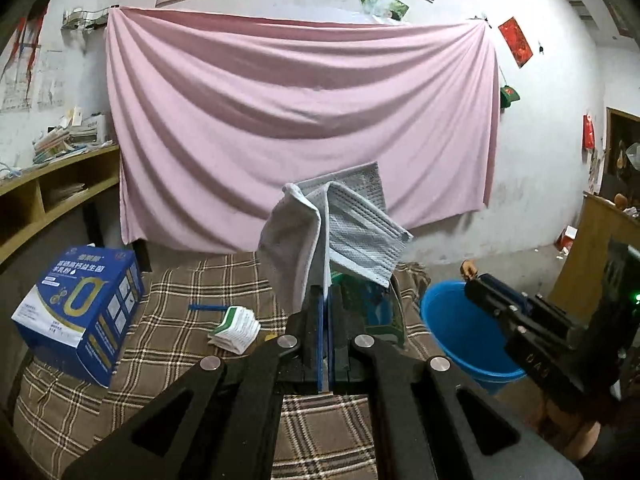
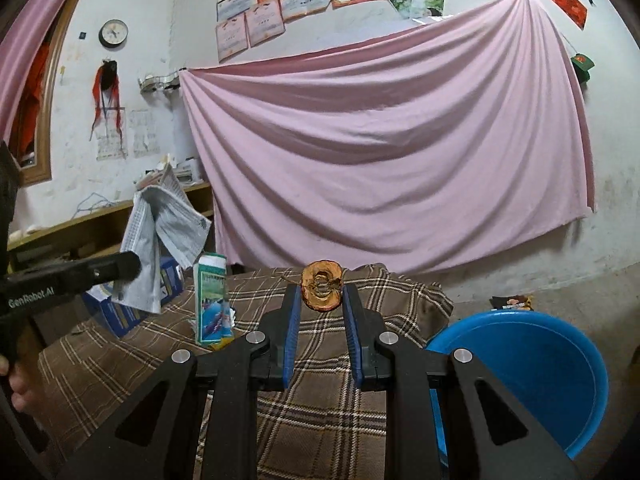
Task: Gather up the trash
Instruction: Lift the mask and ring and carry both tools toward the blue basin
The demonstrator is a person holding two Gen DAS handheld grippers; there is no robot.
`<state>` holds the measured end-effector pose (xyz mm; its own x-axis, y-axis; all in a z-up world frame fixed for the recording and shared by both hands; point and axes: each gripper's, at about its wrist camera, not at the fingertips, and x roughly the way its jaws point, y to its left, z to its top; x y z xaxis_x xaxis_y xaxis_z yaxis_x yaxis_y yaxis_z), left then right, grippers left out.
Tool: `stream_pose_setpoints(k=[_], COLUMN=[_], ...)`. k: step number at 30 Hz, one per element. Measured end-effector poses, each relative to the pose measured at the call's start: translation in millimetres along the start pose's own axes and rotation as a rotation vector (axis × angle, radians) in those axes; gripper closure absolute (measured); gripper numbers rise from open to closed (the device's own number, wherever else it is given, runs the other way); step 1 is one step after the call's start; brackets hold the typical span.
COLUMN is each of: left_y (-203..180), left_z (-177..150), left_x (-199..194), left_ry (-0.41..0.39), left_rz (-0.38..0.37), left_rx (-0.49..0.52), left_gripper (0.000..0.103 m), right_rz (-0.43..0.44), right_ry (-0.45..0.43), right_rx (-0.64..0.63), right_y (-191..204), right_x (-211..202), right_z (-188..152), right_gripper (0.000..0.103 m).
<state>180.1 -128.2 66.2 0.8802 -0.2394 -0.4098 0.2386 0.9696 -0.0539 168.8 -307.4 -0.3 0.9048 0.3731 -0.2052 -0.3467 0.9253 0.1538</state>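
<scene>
Holding trash in both tools, the person is partway through: the left gripper (image 1: 324, 300) has its jaws pressed together on a grey face mask (image 1: 332, 232) lifted above the plaid blanket (image 1: 168, 320), and the right gripper (image 2: 320, 300) pinches a browned apple slice (image 2: 321, 286) near the blue basin (image 2: 532, 368). Neither piece is in the basin yet, which looks empty as far as its visible inside shows. Left on the blanket are a folded paper packet (image 1: 234, 328), a green carton (image 2: 212, 300) and the blue box (image 1: 84, 308).

Pink sheet (image 2: 392, 152) on white wall (image 2: 168, 0), wooden shelf (image 1: 52, 196), wall clock (image 2: 113, 33)
</scene>
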Motion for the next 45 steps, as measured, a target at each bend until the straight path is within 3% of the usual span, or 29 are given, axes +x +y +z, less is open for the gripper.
stream_pose_setpoints(k=[7,14,18,22,26,45], left_y=[-10,-28,-20,-11,-4,40], left_z=[-4,-34,-51,-58,-63,-73], left_x=[6,30,41,42,42,34], left_ry=[0.051,0.221,0.316,0.362,0.376,0.402], left_rz=[-0.047,-0.083,-0.082,-0.074,-0.066,0.017], left_rx=[0.025,0.045,0.001,-0.042,-0.057,-0.124], left_gripper=[0.103,0.103,0.103,0.103,0.103,0.103], right_rz=[-0.013,-0.014,0.005,0.056,0.093,0.167], right_ry=[-0.014,0.006,0.075,0.222,0.324,0.536], right_rx=[0.017,0.033,0.028,0.012,-0.053,-0.299], right_y=[-7,-9,-5,8,24,83], right_x=[-6,-5,9,35,51,81], right_z=[1,2,1,-9,-19,-41], right_gripper=[0.084,0.084,0.084,0.084,0.084,0.084])
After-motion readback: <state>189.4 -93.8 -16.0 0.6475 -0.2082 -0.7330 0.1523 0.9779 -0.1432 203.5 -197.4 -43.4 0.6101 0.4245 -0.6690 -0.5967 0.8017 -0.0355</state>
